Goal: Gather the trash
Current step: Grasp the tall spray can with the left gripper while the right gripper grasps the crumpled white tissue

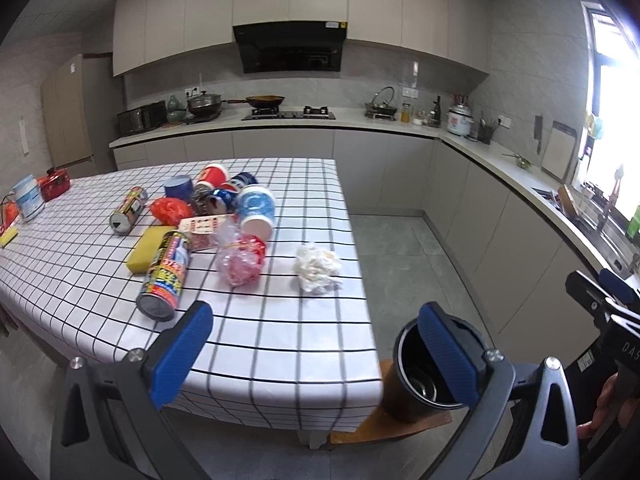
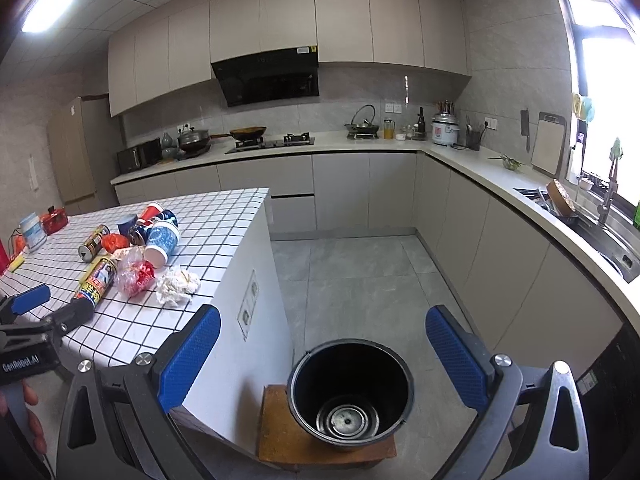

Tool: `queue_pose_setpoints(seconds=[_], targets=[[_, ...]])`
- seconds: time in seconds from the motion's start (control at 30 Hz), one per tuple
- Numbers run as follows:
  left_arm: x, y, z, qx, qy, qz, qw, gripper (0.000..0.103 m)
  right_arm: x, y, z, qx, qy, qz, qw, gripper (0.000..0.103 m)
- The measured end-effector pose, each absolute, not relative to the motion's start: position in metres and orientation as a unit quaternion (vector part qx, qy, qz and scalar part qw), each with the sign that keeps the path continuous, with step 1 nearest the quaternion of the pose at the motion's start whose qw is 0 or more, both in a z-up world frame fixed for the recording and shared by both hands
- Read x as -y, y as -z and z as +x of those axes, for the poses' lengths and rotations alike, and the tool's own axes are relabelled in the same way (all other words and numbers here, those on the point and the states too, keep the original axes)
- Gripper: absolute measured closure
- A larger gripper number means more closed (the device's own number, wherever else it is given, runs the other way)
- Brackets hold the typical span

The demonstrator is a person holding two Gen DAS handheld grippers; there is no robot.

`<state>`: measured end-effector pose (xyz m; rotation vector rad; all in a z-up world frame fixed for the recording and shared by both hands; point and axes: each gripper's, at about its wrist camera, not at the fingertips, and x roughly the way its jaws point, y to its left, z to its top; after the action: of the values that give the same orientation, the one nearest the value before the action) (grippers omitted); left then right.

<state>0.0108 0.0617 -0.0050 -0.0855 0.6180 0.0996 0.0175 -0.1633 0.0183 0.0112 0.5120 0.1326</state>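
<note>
Two grippers, both w/ jaws spread wide, nothing held. Landmark = black bucket (image 2: 351, 394), standing on a low wooden stool (image 2: 280, 436) on the floor, just beside the near corner of the checked table (image 1: 280, 332).

Trash sits on the table, up and to the left of the bucket. Nearest the bucket: crumpled white paper wad (image 1: 317, 267), close to the table edge on the bucket side. Farther from the bucket: clear bag w/ red contents (image 1: 240, 258), then a can (image 1: 165, 276) lying on its side, long axis running roughly toward the left gripper. Cups, a 2nd can and a yellow sponge are beyond, well apart from the bucket.

Left gripper (image 1: 320, 354) hangs over the near table edge; wad lies straight ahead, about centred between the fingers. Right gripper (image 2: 328, 356) looks down at the bucket mouth, off the table; wad is up-left of it, outside the jaws.

Judgement: left is nearer to the wad → likely first pick. Wad has no clear long axis, so approach angle prob. not critical. Bucket looks empty; collection not started.
</note>
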Motion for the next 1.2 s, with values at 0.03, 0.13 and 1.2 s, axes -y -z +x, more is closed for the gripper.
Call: queue_pose_setpoints(seconds=[0.03,0.13,1.2], targets=[[-0.072,0.008,0.014,-0.307,-0.055,-0.044,0.949,0.0,0.16,-0.017,0.022,-0.255,-0.07,0.01,0.964,0.0],[-0.105,0.018,0.022,-0.31,-0.094,-0.022,0.946,0.0,0.15,-0.012,0.038,-0.268,-0.092,0.029,0.958,0.0],[-0.255,0.117,0.14,-0.417,-0.035,-0.109,0.902,0.049,-0.083,0.101,0.207,-0.412,-0.175,-0.023,0.894,0.043]])
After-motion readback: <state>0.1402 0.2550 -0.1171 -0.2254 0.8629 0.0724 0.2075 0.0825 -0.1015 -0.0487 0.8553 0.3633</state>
